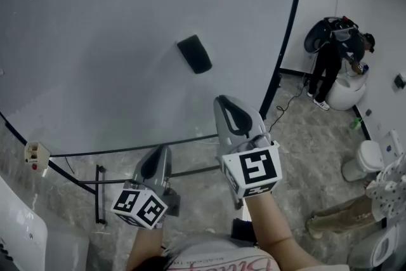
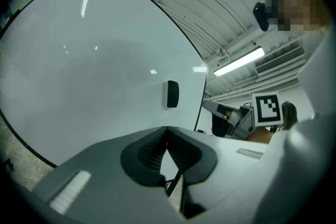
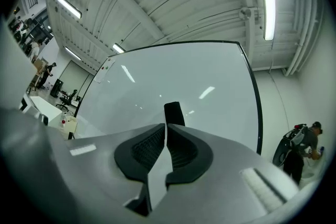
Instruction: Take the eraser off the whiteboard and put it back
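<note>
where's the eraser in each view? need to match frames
Head view: eraser just above centre, on the board.
Left gripper view: eraser at centre, near the board's right side.
Right gripper view: eraser just below centre.
Shared landmark: whiteboard's black right edge, right of the eraser in all three.

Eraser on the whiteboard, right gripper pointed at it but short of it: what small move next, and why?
Probably open the right gripper before closing in. Its fingers are together with nothing between them, and the eraser sits on the whiteboard ahead of their tips, untouched.
</note>
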The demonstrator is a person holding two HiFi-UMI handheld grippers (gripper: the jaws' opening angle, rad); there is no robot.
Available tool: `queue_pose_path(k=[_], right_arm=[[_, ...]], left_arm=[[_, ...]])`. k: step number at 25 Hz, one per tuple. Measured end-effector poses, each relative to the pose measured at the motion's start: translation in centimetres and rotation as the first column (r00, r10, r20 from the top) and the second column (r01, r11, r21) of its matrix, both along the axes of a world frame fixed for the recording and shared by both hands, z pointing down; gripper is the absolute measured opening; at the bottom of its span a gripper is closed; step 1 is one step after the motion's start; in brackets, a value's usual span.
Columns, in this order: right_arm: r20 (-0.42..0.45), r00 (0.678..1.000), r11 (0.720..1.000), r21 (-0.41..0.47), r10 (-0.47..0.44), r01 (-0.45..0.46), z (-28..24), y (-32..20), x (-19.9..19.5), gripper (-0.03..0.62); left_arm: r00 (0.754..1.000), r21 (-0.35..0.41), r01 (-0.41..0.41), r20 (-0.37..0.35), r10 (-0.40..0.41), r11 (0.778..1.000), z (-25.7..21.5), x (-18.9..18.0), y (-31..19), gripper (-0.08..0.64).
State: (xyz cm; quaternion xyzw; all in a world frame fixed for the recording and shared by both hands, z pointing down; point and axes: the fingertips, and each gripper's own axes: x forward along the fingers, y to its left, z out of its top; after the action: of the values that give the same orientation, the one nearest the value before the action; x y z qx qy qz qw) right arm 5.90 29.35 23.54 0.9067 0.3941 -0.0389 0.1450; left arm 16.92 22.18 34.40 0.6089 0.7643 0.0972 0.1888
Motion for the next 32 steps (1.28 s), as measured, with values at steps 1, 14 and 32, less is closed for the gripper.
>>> queue_pose_path(k=[1,14,32], right_arm=[[-0.003,1.0,1.0,0.012,-0.004,0.005,0.4,-0.2,-0.2,0.008],[-0.16,0.981,0.964,0.223,-0.108,0.142,6.0,-2.8,-2.2,0.002],[-0.182,0.976,0.936,0.307,-0.116,0.169,9.4,-4.2,-2.4,0.001]], left_arm=[[1.0,0.0,-0.004,0.0,0.004,1.0,0.0,0.0,0.1,0.0],[1.0,-0.011,-0.025,0.007,0.025,1.0,-0.5,-0.7,-0.1,0.0],[0.999,-0.023,-0.018,0.028,0.019,1.0,-0.4,-0.6,-0.6,0.0]])
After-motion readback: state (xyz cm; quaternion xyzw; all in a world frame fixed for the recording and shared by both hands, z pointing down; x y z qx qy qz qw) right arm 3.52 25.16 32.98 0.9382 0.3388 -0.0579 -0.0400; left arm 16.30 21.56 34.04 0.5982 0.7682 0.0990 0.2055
